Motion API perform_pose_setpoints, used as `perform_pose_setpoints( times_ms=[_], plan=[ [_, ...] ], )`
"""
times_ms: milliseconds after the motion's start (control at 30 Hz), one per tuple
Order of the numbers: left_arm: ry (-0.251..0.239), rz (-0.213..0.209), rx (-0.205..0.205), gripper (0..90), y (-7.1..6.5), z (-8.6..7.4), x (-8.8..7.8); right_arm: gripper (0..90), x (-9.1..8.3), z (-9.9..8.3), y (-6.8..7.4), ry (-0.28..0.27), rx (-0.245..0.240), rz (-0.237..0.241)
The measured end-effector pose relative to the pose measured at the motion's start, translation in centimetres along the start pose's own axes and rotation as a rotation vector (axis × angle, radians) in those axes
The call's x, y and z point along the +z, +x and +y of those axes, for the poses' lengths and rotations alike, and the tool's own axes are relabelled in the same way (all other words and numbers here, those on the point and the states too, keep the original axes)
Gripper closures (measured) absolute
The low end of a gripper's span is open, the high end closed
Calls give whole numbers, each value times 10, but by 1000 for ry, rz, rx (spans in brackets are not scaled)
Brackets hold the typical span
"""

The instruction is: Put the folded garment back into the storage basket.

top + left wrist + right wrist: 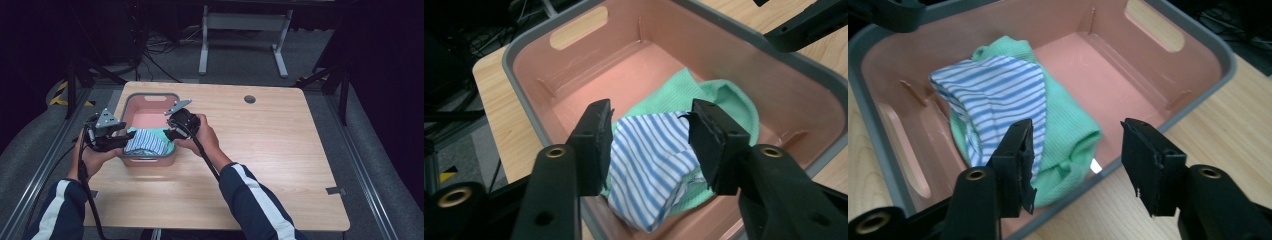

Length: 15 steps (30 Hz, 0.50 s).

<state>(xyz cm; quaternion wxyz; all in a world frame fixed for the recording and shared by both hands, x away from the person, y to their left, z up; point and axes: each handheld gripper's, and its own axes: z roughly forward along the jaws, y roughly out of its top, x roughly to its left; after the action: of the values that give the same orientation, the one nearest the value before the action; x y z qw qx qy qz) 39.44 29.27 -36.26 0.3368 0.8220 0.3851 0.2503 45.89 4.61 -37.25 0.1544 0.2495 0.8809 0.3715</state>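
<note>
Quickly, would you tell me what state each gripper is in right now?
Left gripper: open, jaws either side of the striped cloth, not clamped.
Right gripper: open, holding nothing, over the basin's near rim.

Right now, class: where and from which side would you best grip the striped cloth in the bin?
Probably grip the striped cloth at its raised, bunched fold, coming from above. It lies heaped on the green cloth against the near wall of the pink bin, so its top stands free. The open left claw already straddles it.
</note>
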Motion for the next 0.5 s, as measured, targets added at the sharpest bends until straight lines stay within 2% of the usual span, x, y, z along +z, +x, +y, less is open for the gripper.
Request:
perform_pose_setpoints(
  times_ms=[100,133,200,400,500],
  plan=[
    [-18,6,-7,472,-6,1,-1,440,-6,-3,-1,1,-15,-21],
    [-22,-5,-6,457,-8,2,-2,436,-8,-4,-2,7,-23,-30],
    [-34,-1,-13,430,-13,3,-3,470,-14,-6,-2,21,-29,-10],
    [-62,-23,-18,338,-30,10,-4,425,-30,-13,-4,42,-70,-37],
    [-66,-19,14,306,-43,15,-6,383,-39,-18,-6,43,-67,-54]
  ],
)
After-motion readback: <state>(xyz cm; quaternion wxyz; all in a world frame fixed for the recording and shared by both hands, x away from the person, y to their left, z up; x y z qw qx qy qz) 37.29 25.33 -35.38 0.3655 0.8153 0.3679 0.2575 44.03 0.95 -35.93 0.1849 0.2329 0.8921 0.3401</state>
